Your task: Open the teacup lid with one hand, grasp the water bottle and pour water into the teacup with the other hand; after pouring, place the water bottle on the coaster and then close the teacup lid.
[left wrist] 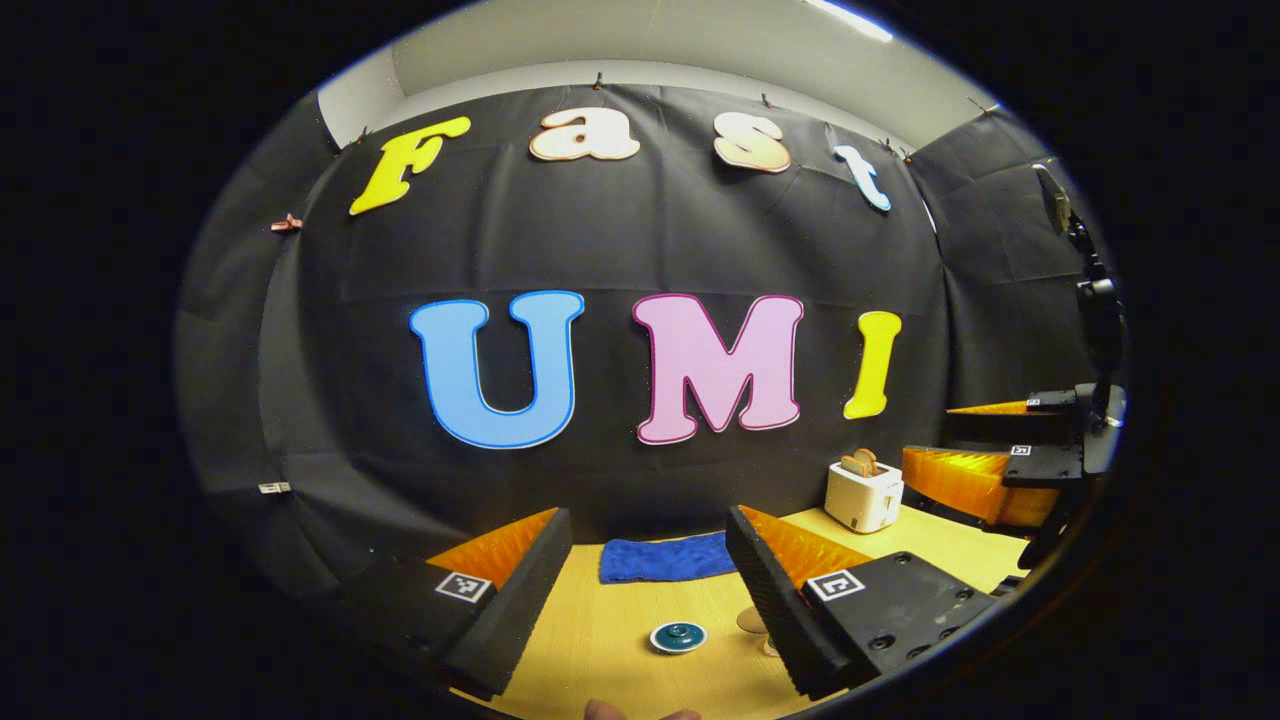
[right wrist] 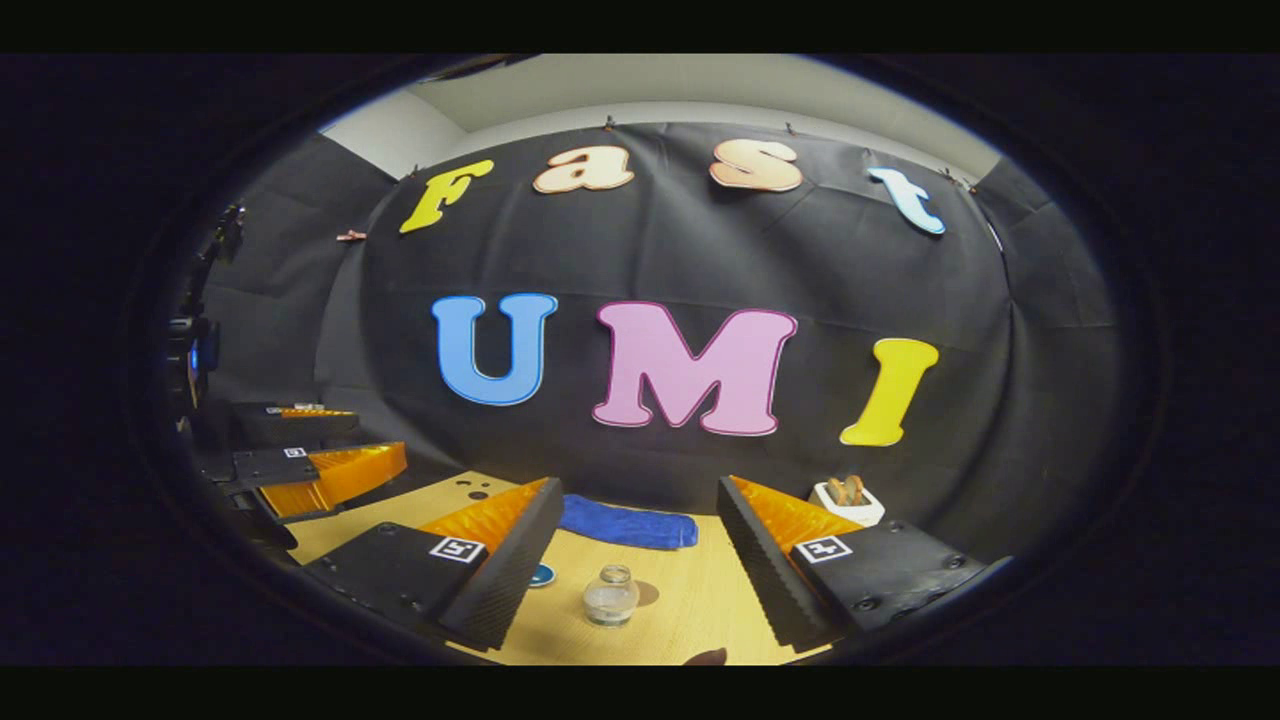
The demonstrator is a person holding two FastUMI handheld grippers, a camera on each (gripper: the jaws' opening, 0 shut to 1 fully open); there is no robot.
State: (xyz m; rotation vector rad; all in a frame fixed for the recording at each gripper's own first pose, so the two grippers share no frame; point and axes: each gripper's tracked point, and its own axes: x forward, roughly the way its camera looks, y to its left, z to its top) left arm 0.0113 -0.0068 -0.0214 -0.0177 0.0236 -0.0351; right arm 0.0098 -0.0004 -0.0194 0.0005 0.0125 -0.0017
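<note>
Both claws hung wide apart and empty above the wooden bench [left wrist: 620, 640], well clear of everything on it. In the left gripper view, the left claw [left wrist: 650, 590] pointed toward the back wall, and between its black-and-orange fingers [left wrist: 775, 590] a round teal object lay flat on the bench — most likely the teacup lid [left wrist: 678, 636], though the cup beneath it could not be made out. A pale round shape, perhaps the coaster [left wrist: 752, 620], sat just beside the claw's right finger, partly hidden by it. A folded blue cloth [left wrist: 665, 558] lay farther back against the wall, and a white toaster [left wrist: 863, 493] holding bread stood off to the right. The right claw [left wrist: 1010, 450] appeared at the far right edge of that view, raised.

In the right gripper view, the right claw [right wrist: 640, 575] framed a small clear glass water bottle [right wrist: 611, 596] standing upright, a little water in its base, its neck open. The left claw [right wrist: 300, 455] showed at the far left.

Judging from here, neither grasp had begun. The bottle looked smooth and rounded, so a pinch off its middle could tip it or let it slip and spill. The lid's low knob offered little to grip — a shallow approach might only push it sideways.
</note>
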